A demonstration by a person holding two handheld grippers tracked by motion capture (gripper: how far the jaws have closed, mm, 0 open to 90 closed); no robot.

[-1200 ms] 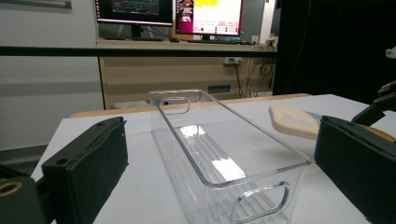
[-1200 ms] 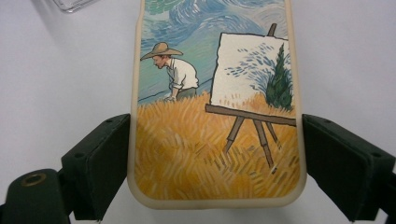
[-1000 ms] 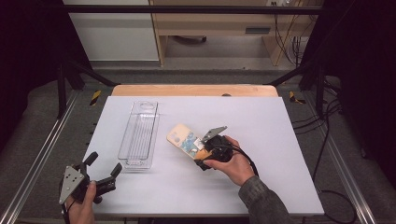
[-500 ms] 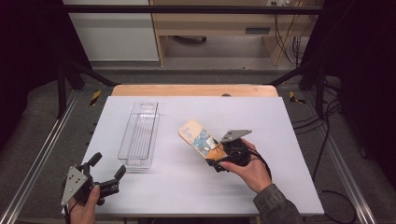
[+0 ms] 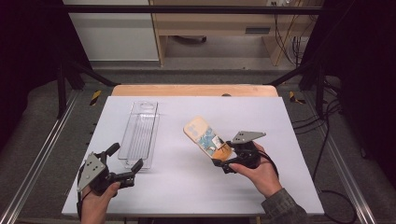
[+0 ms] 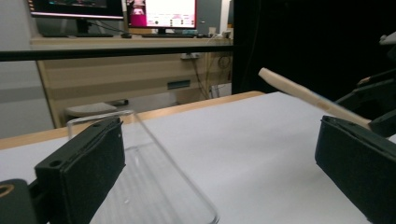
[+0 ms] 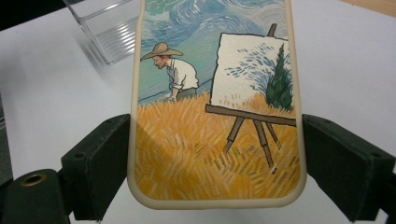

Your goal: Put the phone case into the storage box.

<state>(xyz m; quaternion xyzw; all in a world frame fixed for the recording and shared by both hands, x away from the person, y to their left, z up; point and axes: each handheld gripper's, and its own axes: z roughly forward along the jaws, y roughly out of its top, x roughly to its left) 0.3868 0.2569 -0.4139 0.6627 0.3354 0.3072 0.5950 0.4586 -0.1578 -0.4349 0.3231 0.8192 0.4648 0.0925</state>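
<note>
Right claw clamped on painted phone case, lifted over tabletop centre-right. Left claw wide open, empty (beside clear tray). Keep case level, approach tray slowly.

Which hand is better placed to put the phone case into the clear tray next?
Right. The right gripper is clamped on the phone case, lifted off the table. The left gripper is open, holding nothing, by the near end of the clear tray.
</note>
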